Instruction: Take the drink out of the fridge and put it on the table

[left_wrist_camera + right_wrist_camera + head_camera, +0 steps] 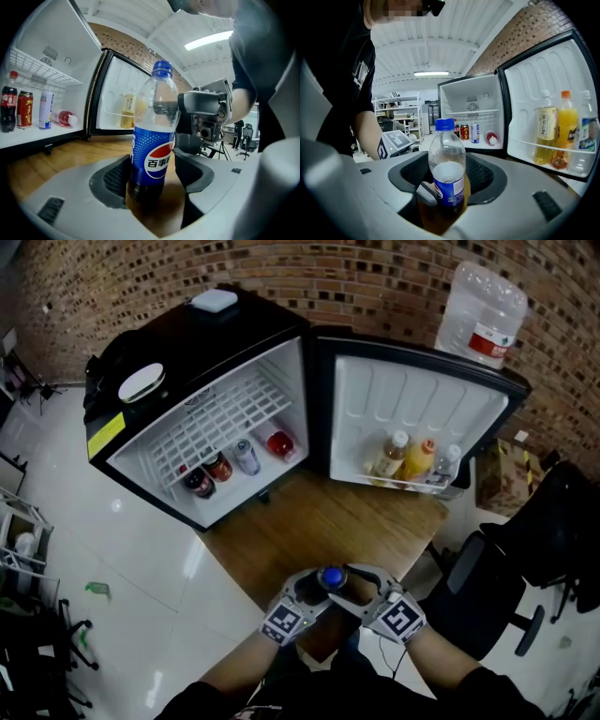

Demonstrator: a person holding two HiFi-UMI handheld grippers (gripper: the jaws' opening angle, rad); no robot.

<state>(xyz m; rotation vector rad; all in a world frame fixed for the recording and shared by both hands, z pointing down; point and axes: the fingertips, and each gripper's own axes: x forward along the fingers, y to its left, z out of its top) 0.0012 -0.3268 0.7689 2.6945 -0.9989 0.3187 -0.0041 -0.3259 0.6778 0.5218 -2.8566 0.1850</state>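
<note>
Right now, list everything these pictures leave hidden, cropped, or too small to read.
- Blue-capped clear plastic Pepsi bottle: head view shows only its cap; the left gripper and right gripper cover its body.
- Large clear water jug: head view, base hidden behind the open black-framed fridge door.
- Pale yellow door-shelf bottle: label print too small in every view.
</note>
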